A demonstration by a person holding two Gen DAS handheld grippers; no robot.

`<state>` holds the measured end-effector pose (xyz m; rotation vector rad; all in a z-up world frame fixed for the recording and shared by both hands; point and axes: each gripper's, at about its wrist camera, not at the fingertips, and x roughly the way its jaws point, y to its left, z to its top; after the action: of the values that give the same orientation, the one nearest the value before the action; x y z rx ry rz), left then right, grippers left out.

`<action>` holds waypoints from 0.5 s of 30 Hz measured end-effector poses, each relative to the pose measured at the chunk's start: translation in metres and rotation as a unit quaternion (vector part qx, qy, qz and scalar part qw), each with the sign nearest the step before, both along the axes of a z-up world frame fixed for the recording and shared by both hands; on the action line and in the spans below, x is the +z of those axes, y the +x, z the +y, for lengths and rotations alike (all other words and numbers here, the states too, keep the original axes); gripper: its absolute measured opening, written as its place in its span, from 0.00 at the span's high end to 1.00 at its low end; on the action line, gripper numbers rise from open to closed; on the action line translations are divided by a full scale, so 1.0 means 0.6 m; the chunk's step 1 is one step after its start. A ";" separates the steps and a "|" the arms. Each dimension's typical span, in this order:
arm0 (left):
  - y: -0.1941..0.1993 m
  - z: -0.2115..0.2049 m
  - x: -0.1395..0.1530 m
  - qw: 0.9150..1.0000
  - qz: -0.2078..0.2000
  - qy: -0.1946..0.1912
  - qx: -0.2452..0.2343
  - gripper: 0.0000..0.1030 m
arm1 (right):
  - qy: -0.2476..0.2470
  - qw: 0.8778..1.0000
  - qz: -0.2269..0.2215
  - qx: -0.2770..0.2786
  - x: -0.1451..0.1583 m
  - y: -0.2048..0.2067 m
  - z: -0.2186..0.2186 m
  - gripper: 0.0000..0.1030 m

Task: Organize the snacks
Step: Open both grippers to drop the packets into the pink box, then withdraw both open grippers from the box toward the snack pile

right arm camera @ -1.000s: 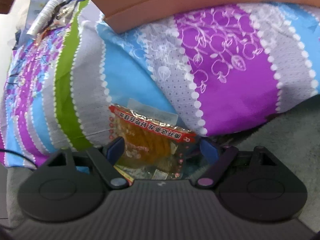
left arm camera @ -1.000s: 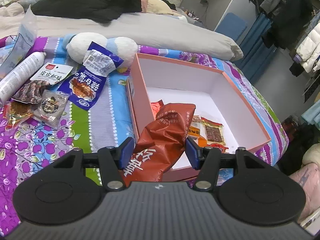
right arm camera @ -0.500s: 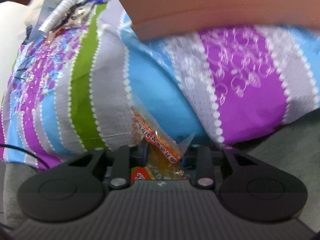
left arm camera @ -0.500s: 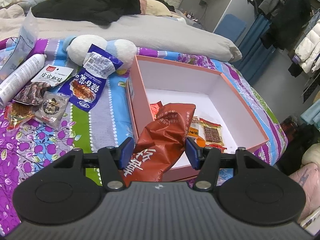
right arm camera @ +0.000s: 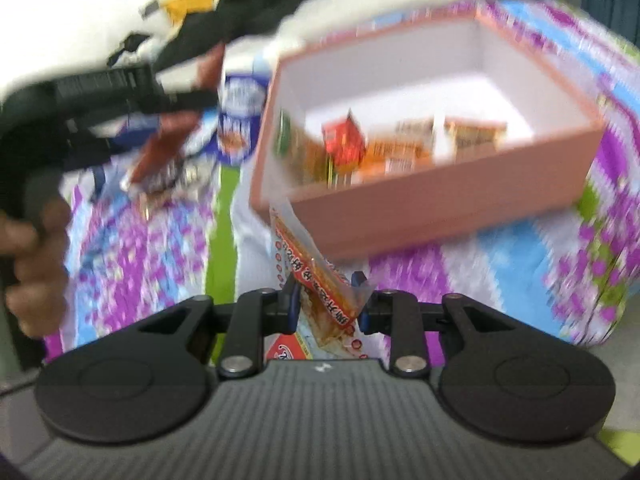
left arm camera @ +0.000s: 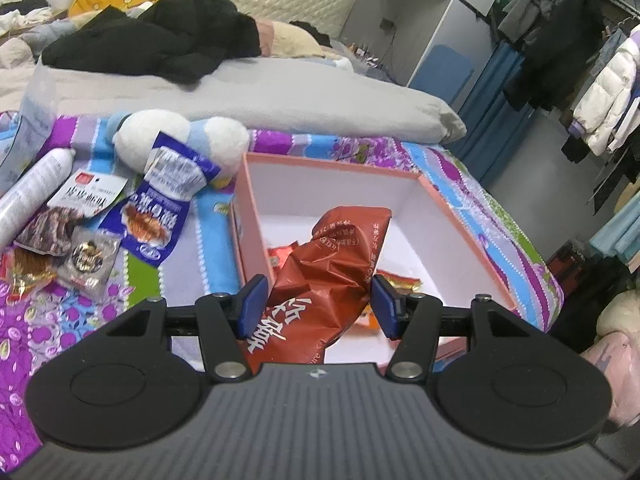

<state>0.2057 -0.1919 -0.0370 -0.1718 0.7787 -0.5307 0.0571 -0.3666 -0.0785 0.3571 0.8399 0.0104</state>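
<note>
Right, both hands are loaded and I've got two ways to lose a packet. My right gripper [right arm camera: 327, 300] has just closed its jaws down on the small orange snack packet [right arm camera: 316, 280], and the pads pinch it by its lower part only, so most of the wrapper sticks up and forward, loose, just short of the pink box [right arm camera: 432, 204]. The frame is smeared, so I judge the hand is moving fast; a slick wrapper held that low could slide out or flap against the near wall of the box and drop on the bedspread [right arm camera: 128, 240] instead of inside. My left gripper [left arm camera: 318, 302] is clamped on the crumpled red-brown bag [left arm camera: 324, 276], jaws fairly wide apart around it, bag tilted over the near-left corner of the box. Crumpled foil gives, so the grip may be softer than it looks. Both grippers heading for the same box means I could knock one against the other, or nudge the box on the soft bed. More packets [left arm camera: 160, 216] lie left of the box, not yet sorted; a few already sit inside.
</note>
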 end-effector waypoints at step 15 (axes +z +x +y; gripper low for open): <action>0.070 -0.064 0.069 0.998 -0.049 0.029 -0.031 0.40 | -0.067 0.988 -0.126 -0.065 0.113 0.120 -0.082 0.71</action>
<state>0.2480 -0.2305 0.0041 -0.0682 0.7035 -0.5703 0.1294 -0.4156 -0.0105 0.2764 0.5624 -0.1187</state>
